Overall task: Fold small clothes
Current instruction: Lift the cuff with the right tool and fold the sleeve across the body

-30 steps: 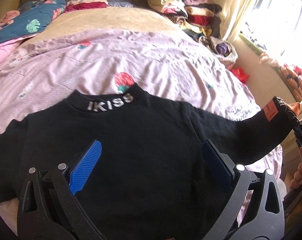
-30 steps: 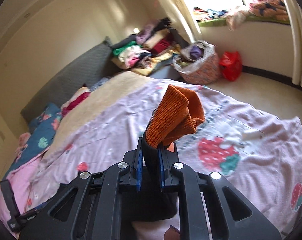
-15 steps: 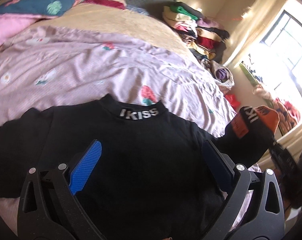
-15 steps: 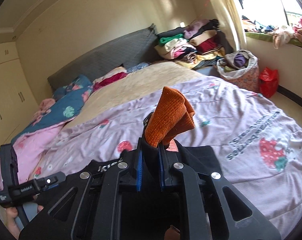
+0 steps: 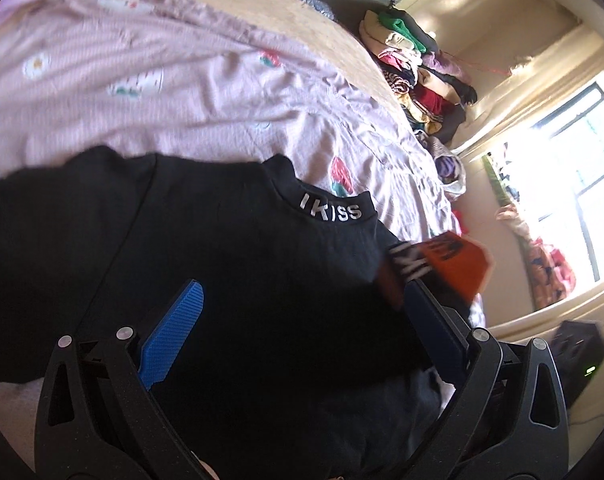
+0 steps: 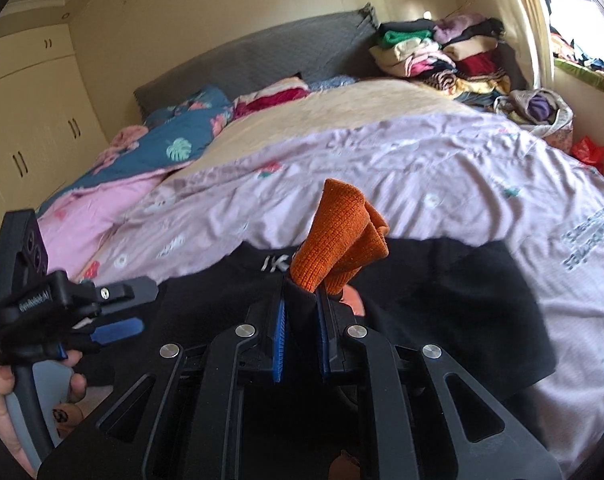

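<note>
A small black top [image 5: 230, 264] with "IKISS" on its collar [image 5: 330, 212] lies flat on the pink bedspread [image 5: 150, 92]. My left gripper [image 5: 302, 320] is open and empty, hovering over the body of the top; it also shows in the right wrist view [image 6: 118, 320] at the left. My right gripper [image 6: 302, 316] is shut on the sleeve's orange cuff [image 6: 337, 248] and holds it above the chest of the top [image 6: 441, 292]. The cuff shows in the left wrist view [image 5: 449, 264] by my right finger.
A stack of folded clothes [image 6: 441, 52] sits at the head of the bed on the right, beside a bag of clothes [image 6: 541, 112]. Blue and pink bedding [image 6: 162, 148] lies at the left. A grey headboard [image 6: 262, 60] and a wardrobe [image 6: 34, 120] stand behind.
My right gripper has carried the sleeve cuff leftward from the bed's right side over the body of the top. My left gripper has swung its view to the right and stays open.
</note>
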